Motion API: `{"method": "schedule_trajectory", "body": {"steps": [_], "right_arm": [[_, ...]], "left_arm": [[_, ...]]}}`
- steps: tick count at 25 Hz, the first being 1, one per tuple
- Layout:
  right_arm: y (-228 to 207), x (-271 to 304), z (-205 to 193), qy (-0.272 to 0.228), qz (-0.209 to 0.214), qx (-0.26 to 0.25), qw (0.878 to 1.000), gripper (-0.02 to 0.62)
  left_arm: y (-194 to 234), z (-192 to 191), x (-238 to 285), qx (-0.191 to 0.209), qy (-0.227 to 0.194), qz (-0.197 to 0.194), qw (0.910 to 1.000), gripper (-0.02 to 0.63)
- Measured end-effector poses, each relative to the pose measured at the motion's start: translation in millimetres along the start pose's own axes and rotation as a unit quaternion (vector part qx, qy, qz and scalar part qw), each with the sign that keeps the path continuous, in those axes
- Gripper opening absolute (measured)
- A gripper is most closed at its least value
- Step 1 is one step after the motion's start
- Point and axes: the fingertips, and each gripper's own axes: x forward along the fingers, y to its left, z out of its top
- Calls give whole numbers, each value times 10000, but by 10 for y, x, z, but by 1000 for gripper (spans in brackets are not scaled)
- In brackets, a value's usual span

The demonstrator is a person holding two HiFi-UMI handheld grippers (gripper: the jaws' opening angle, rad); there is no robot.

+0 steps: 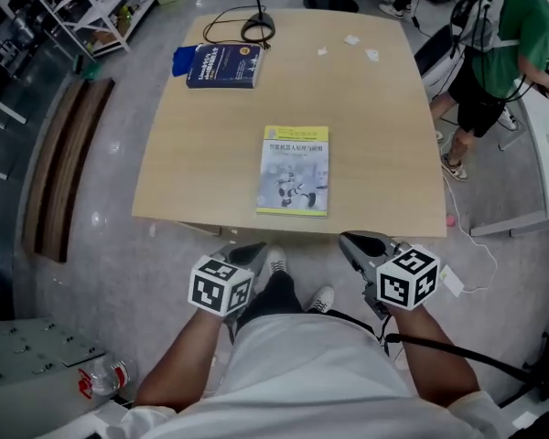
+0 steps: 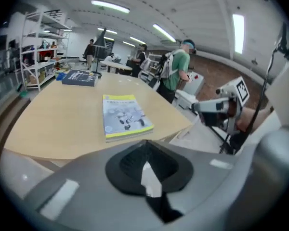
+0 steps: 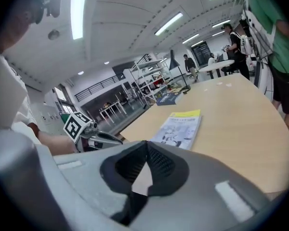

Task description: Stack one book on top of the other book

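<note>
Fingers (image 2: 127,165) of the left gripper (image 1: 245,256) and right gripper (image 1: 355,243) are pressing together on nothing, short of the desk (image 1: 192,172). The yellow book (image 1: 294,170) is lying by the near edge, the blue book (image 1: 223,65) at the far corner. Prying under the thin one is likely risking a shove away. A lamp (image 1: 257,24) and cable (image 1: 221,16) are crowding the blue book.

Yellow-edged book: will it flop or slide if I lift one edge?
The yellow-edged book looks thin and soft-covered, so it would probably sag if held by one edge. Lying flat on the smooth table, it may slide before a jaw gets under it.
</note>
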Motion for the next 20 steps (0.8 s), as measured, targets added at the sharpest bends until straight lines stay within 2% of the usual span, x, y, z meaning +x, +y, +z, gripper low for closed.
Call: {"method": "schedule_trajectory", "body": {"steps": [2,7,11,13,20], "right_arm": [[140,-40,21,-129,162,-109,9997,2],[340,-162,67,-292,143,-238,9992,2],[484,-256,137,-578,-38,-125,9982,2],[569,-272,163,-683,-209,-103,9974,2],[976,-178,138,-997,-865,37,9912,2]], "left_arm": [[-117,87,-204,-61,-246,37,9997,3],[-318,157,-573,478,-253,106,9985,3],[-190,352,-669,344,-573,216,9975,3],[-146,433,-733,292,-699,129,9970,3],[-82,399,-1059,642,-895,-468,9928,3]]}}
